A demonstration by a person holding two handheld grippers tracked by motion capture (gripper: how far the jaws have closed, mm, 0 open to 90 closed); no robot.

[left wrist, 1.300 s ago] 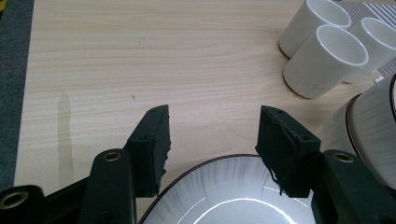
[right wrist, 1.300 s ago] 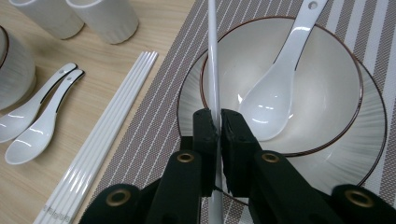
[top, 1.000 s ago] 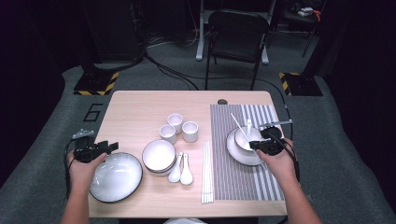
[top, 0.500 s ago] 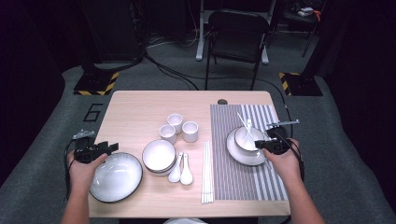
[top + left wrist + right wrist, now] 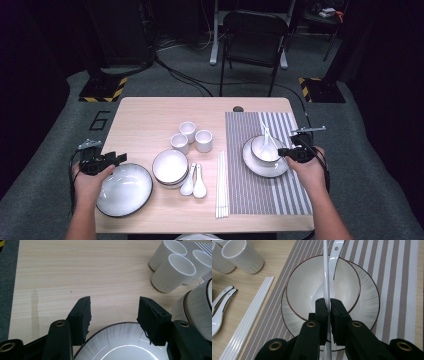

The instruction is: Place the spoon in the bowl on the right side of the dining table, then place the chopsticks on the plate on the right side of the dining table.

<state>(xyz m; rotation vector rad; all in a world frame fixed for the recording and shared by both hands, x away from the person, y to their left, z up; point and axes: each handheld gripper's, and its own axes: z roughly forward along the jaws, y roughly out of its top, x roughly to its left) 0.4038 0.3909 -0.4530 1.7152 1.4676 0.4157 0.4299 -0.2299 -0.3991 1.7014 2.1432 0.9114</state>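
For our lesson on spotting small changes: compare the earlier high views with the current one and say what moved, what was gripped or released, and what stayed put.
The right gripper, shut on a white chopstick, shifted slightly rightward toward the table edge, with its tip over the bowl on the mat. Nothing was released. The left gripper stayed open beside the large plate; cups, spoons and the chopstick bundle did not move.

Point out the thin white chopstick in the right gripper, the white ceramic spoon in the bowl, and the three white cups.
Thin white chopstick [image 5: 326,277], right gripper view, mid-shaft.
White ceramic spoon [image 5: 336,250], right gripper view, handle.
Three white cups [image 5: 203,140], high view, right cup's side.
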